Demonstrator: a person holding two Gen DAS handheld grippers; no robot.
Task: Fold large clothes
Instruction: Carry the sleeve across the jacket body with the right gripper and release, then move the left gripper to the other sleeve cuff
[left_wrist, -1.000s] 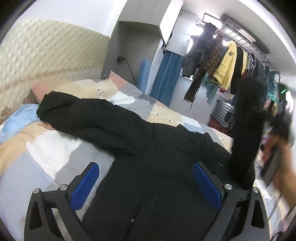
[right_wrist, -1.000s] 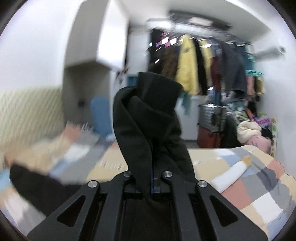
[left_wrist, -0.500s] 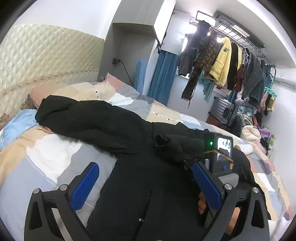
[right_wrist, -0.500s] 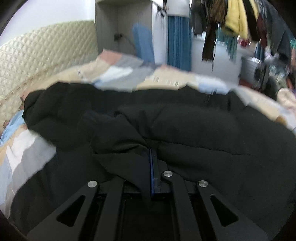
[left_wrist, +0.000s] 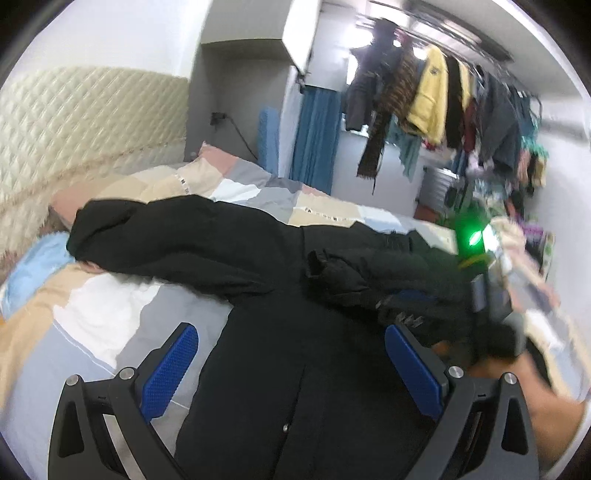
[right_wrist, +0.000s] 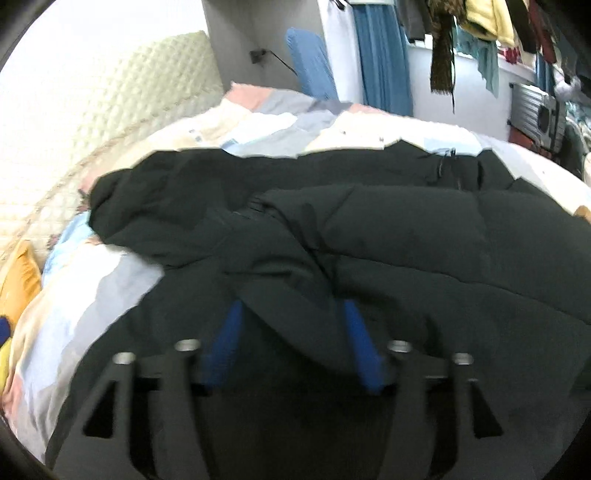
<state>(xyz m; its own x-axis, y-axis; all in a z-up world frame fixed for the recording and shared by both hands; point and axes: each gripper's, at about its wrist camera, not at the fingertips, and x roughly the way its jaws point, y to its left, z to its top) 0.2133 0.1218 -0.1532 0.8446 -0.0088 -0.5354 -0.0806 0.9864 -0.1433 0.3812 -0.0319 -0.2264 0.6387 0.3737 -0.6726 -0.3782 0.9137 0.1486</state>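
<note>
Two grippers were over the black coat (left_wrist: 280, 332), which lay spread on the patchwork quilt (left_wrist: 110, 325) of the bed; the left gripper (left_wrist: 291, 365) hung with its blue pads wide apart and nothing between them, while the right gripper (right_wrist: 295, 339) had just been opening, a fold of the sleeve (right_wrist: 295, 295) still lying loose between its pads. My worry was that the puffy sleeve would spring back off the coat's front once freed, or catch on a pad as the hand drew off, undoing the fold. From the left wrist the far sleeve stretched toward the padded headboard (left_wrist: 85, 122) showed in full, and the person's right hand (left_wrist: 546, 421) too; the right wrist showed only the released fold up close.
</note>
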